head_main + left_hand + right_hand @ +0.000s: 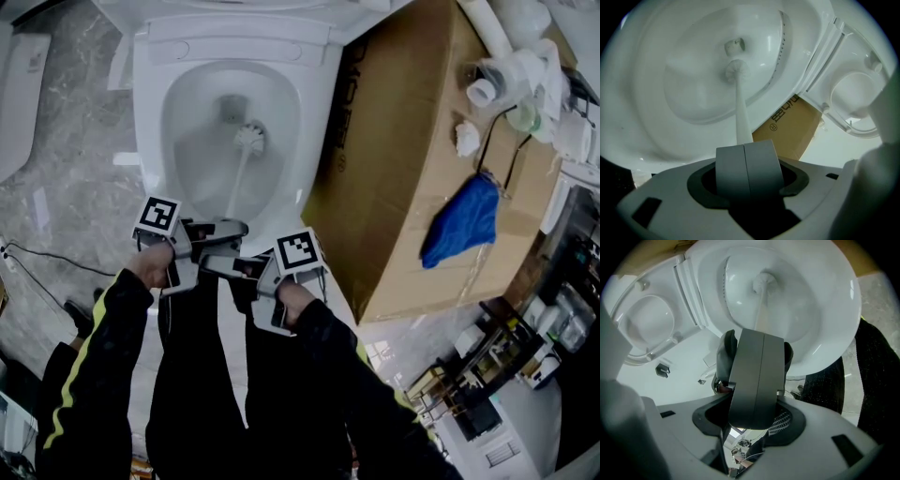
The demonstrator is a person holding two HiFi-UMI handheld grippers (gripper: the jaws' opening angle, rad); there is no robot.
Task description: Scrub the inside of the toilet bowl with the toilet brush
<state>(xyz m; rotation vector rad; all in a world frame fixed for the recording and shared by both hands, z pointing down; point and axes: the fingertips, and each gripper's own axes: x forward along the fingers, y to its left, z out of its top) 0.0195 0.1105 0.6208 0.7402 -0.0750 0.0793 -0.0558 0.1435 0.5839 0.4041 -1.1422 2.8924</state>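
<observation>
Grey stone floor (75, 187) surrounds the toilet bowl (150, 141), with a cardboard box (403, 187) at its right side. The left gripper (232, 227), at the bowl's front rim, has its jaws closed on the handle of the toilet brush (248, 139), whose head sits down in the bowl beside the drain. The right gripper (242, 267) is just behind it, jaws pressed together with nothing between them.

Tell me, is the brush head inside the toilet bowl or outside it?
Inside. The head view shows the brush head low in the toilet bowl, just beside the drain opening.
</observation>
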